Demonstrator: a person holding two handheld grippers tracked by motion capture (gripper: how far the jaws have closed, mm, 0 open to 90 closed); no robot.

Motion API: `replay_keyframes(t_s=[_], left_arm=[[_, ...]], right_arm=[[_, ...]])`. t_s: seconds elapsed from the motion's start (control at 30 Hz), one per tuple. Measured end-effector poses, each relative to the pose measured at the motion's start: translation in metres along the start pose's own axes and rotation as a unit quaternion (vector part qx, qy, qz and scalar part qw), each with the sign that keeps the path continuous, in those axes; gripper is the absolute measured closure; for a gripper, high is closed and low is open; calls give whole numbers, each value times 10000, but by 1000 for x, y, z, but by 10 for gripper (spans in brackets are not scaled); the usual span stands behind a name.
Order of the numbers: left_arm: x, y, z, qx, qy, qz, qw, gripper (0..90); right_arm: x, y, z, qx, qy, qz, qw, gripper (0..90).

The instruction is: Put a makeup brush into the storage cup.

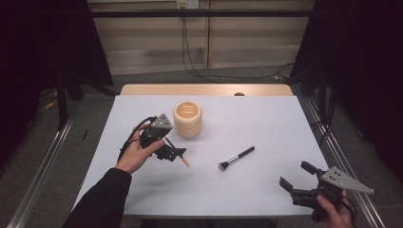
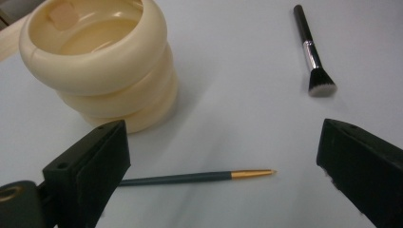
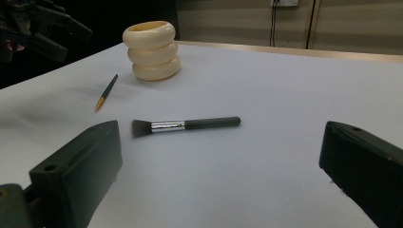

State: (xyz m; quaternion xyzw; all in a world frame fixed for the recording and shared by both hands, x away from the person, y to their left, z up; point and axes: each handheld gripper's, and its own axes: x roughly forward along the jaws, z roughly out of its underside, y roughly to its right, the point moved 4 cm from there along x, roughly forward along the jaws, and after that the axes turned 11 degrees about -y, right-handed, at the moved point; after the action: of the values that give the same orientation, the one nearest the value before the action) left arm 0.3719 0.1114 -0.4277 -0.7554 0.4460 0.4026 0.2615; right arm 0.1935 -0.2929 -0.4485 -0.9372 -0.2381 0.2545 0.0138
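Up high, we see a white table (image 1: 266,118) with lots of bare room in the middle and along the right side. Its far edge is a strip of light wood at the top of the frame, and dark floor lies past the left and right edges.

We count one cream pot (image 1: 187,118), one makeup brush (image 1: 236,158) and one thin pencil (image 1: 176,152).

The pot stands upright in the upper middle, well away from every edge. It looks like three fat rings stacked up, and it is open on top. The makeup brush lies flat near the middle, black handle, silver band, dark bristles pointing to the lower left. The thin pencil is dark with a gold tip and lies flat on the table, just below the pot.

We count two grippers. The left gripper (image 1: 166,151) sits left of the middle, over the pencil, jaws spread wide and holding nothing. The right gripper (image 1: 294,176) is at the lower right corner, near the table's edge, jaws also spread wide and holding nothing.
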Motion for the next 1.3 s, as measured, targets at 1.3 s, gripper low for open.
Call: replay_keyframes(t_s=[1.3], left_arm=[[49, -17, 7, 1021, -1658, 323, 9803, 351]], right_arm=[[2, -3, 2, -74, -103, -60, 9999, 0]])
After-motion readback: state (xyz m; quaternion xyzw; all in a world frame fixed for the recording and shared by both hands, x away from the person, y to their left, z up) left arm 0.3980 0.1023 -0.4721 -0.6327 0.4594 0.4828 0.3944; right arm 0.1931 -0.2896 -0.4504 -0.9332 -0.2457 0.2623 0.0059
